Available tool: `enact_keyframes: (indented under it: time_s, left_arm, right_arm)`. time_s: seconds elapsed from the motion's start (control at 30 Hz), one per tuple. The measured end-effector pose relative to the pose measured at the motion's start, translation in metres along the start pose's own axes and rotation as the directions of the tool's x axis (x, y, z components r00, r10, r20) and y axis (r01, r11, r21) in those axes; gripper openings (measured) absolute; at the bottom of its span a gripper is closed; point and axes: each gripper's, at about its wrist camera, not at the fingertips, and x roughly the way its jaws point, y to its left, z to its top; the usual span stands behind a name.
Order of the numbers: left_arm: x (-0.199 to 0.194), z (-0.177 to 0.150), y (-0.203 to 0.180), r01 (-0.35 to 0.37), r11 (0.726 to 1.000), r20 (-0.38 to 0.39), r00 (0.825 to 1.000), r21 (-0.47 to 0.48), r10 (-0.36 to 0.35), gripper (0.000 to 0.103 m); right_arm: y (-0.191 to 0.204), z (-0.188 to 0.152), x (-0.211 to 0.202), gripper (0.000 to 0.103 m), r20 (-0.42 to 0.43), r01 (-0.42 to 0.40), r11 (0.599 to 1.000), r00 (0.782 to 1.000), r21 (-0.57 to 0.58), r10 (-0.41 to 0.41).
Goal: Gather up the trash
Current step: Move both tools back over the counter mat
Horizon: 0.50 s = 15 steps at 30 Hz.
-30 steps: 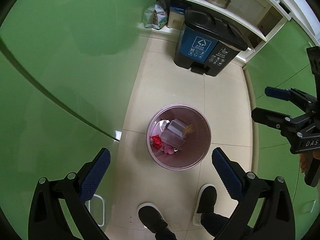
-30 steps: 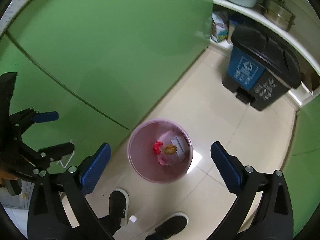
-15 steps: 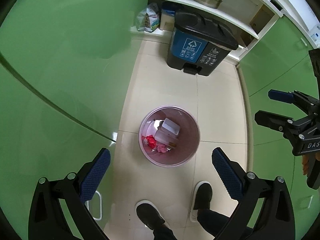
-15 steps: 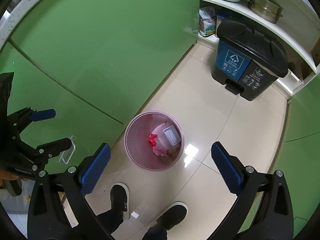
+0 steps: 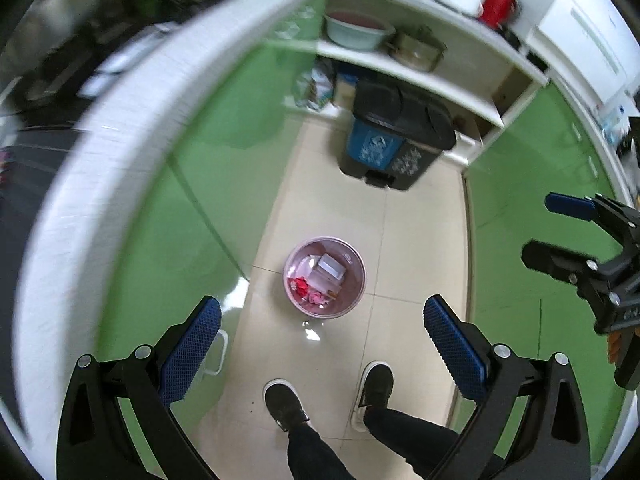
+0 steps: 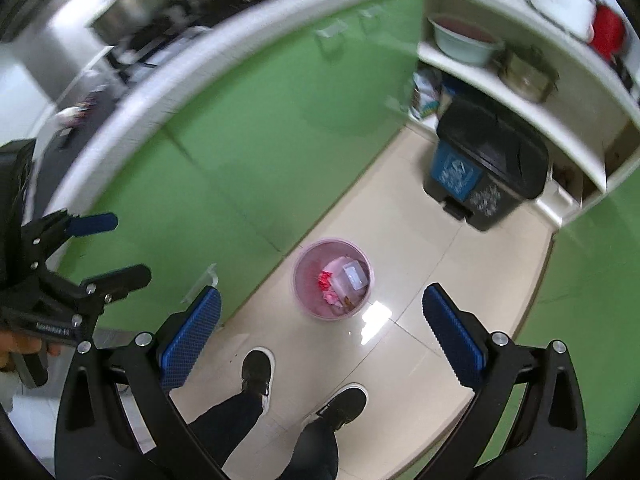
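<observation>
Left tool (image 5: 320,336): fingers spread wide, nothing between them; held high above the floor (image 5: 420,248), pointing down at it.
Right tool (image 6: 320,334): also wide open and empty-handed, high over the same floor; seen in the left wrist view at the right edge with both fingers well apart.
Pink bin (image 5: 325,277): stands upright on the tiled floor, just beside the green cabinet fronts (image 5: 224,184), well below both tools.
Trash (image 5: 320,278): lies inside the pink bin; a pale plastic container (image 6: 352,276) sits among red and pink scraps (image 6: 325,280), with a small brown piece near the bin's wall.
Pedal bin (image 5: 396,140): black lid, blue and dark panels, stands at the far end of the floor beneath a white shelf (image 5: 416,72), well apart from the pink bin.
Shelf items: a pale basin (image 5: 356,32) and a metal pot (image 5: 418,50).
Person: two dark shoes (image 5: 286,404) on the floor near the pink bin.
</observation>
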Motion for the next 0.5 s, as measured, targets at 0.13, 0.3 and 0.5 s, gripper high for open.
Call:
enact_keyframes:
  time_s: [0.13, 0.3, 0.5]
  left_arm:
    - [-0.062, -0.006, 0.014, -0.043, 0.995, 0.050, 0.998, -0.085, 0.047, 0.097]
    - [-0.117, -0.018, 0.047, -0.095, 0.979, 0.103, 0.988, -0.181, 0.115, 0.097]
    - [-0.176, -0.043, 0.102, -0.155, 0.951, 0.142, 0.970, -0.267, 0.198, 0.097]
  right_arm:
    - [0.029, 0.017, -0.046, 0.100, 0.043, -0.040, 0.997, 0.998, -0.064, 0.043]
    - [0.068, 0.044, -0.076, 0.100, 0.090, -0.081, 0.985, 0.991, -0.150, 0.096]
    - [0.138, 0.075, -0.085, 0.100, 0.120, -0.141, 0.964, 0.978, -0.225, 0.171]
